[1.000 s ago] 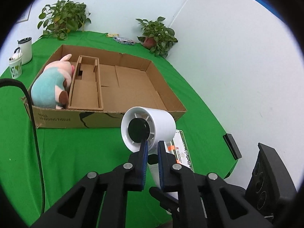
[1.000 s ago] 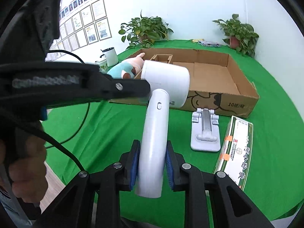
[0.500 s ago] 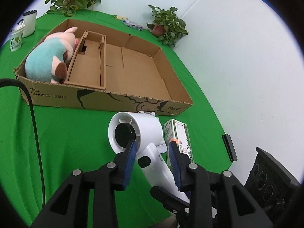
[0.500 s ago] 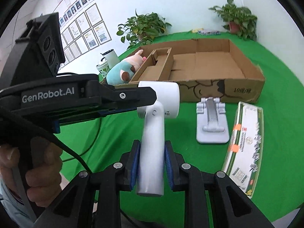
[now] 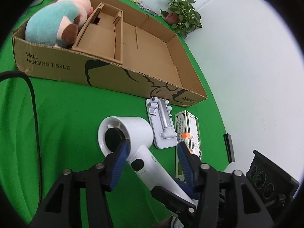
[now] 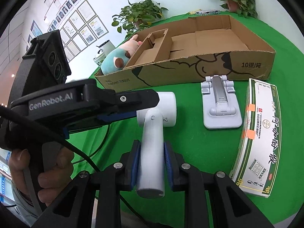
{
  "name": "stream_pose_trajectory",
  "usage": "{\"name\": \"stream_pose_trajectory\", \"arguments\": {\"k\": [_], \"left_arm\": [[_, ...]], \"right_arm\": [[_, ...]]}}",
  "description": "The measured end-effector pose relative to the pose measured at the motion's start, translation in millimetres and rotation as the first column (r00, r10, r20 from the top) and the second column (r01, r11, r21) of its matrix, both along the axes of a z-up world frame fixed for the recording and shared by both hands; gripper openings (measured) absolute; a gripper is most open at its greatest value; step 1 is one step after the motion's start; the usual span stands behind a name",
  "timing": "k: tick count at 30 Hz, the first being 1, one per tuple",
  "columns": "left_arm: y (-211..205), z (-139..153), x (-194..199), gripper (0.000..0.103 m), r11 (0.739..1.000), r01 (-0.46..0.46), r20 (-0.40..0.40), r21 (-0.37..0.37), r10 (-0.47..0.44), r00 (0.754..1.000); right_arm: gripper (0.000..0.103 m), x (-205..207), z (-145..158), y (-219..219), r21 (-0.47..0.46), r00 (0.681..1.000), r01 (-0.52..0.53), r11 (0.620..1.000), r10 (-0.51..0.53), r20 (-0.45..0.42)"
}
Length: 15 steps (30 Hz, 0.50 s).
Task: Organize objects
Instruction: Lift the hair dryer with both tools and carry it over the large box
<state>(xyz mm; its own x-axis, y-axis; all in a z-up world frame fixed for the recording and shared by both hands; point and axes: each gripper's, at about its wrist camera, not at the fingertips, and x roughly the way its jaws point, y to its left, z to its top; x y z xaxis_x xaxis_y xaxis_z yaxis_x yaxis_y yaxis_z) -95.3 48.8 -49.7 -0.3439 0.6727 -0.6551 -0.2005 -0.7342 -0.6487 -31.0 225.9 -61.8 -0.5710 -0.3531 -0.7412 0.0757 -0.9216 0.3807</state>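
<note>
A white hair dryer (image 6: 152, 133) hangs low over the green cloth, and my right gripper (image 6: 152, 146) is shut on its handle. In the left wrist view the hair dryer (image 5: 129, 133) points its dark rear grille at the camera. My left gripper (image 5: 152, 148) straddles the top of the handle with its jaws opening. Its blue pads (image 5: 185, 163) stand clear on the right, and I cannot tell whether they touch on the left. A cardboard box (image 5: 47, 60) beyond holds a teal and pink plush toy (image 5: 55, 24) at its left end.
A grey phone stand (image 6: 220, 110) and a green-and-white medicine box (image 6: 260, 133) lie right of the dryer, before the cardboard box (image 6: 190, 72). A black cable (image 5: 34, 104) runs along the left. Potted plants (image 6: 138, 17) stand behind. A person's hand (image 6: 47, 171) grips the left tool.
The left jaws went from nearly shut behind the dryer's head to well apart around its handle. Both grippers and the dryer sank toward the cloth and tipped further down.
</note>
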Motion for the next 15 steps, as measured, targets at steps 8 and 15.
{"name": "stream_pose_trajectory", "arguments": {"k": [8, 15], "left_arm": [[-5.7, -5.0, -6.2, 0.058, 0.999, -0.015, 0.025, 0.041, 0.014, 1.000], [-2.7, -5.0, -3.0, 0.052, 1.000, -0.008, -0.013, 0.007, 0.008, 1.000]], "right_arm": [[0.022, -7.1, 0.6, -5.8, 0.042, 1.000, -0.009, 0.999, 0.009, -0.006], [0.022, -6.6, 2.6, -10.5, 0.074, 1.000, -0.012, 0.997, 0.013, -0.018]]}}
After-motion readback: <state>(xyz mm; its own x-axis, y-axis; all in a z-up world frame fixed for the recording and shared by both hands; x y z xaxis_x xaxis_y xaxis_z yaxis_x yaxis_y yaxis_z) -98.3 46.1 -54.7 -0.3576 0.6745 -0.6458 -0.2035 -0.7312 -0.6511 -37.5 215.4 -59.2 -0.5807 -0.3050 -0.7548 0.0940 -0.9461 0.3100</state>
